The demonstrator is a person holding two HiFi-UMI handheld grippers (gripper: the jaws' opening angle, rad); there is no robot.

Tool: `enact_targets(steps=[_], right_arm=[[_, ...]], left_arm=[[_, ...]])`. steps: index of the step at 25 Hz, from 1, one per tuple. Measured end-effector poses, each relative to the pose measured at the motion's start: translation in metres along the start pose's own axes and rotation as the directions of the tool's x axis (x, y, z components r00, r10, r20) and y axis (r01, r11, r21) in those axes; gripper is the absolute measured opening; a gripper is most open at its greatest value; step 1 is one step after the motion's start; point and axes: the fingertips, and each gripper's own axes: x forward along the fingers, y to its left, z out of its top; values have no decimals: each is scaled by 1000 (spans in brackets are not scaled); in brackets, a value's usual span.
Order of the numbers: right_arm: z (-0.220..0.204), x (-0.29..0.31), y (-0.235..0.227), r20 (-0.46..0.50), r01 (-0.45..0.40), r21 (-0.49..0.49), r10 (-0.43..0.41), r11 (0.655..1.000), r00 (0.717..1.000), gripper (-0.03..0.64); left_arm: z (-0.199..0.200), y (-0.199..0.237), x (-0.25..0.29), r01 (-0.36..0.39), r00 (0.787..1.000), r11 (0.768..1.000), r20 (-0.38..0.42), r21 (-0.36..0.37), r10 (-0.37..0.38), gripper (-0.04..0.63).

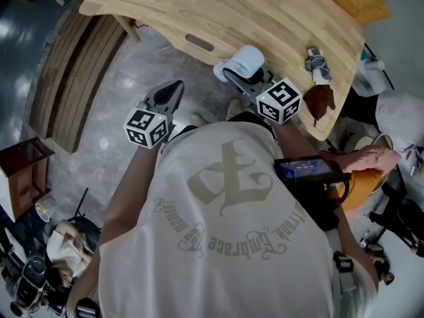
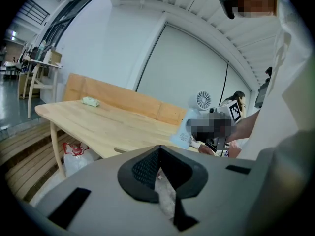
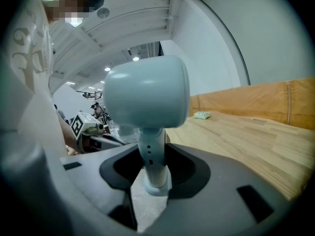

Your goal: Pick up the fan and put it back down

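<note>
A small pale blue-white fan with a rounded head and a thin stem stands upright between the jaws of my right gripper, which is shut on the stem. In the head view the fan hangs at the near edge of the wooden table, in front of the right gripper; its foot shows floor beneath it. My left gripper is over the floor to the left of the table edge, its dark jaws meeting at the tips with nothing between them. From the left gripper view, the left gripper points toward the table.
A green cloth lies far out on the table. A small grey-white object and a brown one sit at the table's right end. Wooden slats line the left; a red-and-white bag sits under the table.
</note>
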Motion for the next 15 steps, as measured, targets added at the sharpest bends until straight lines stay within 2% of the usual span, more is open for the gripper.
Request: enact_targets(steps=[7,15], right_arm=[[2,5,3,-4,13,-3,-13,1000,1000,150],[-3,6,6,-6,37,2,-37,999,999,150]], left_arm=[[0,1,-3,21,1000,1000,-8,21,-20,9],[-4,11,-10,16,1000,999,5,-28,-16,9]])
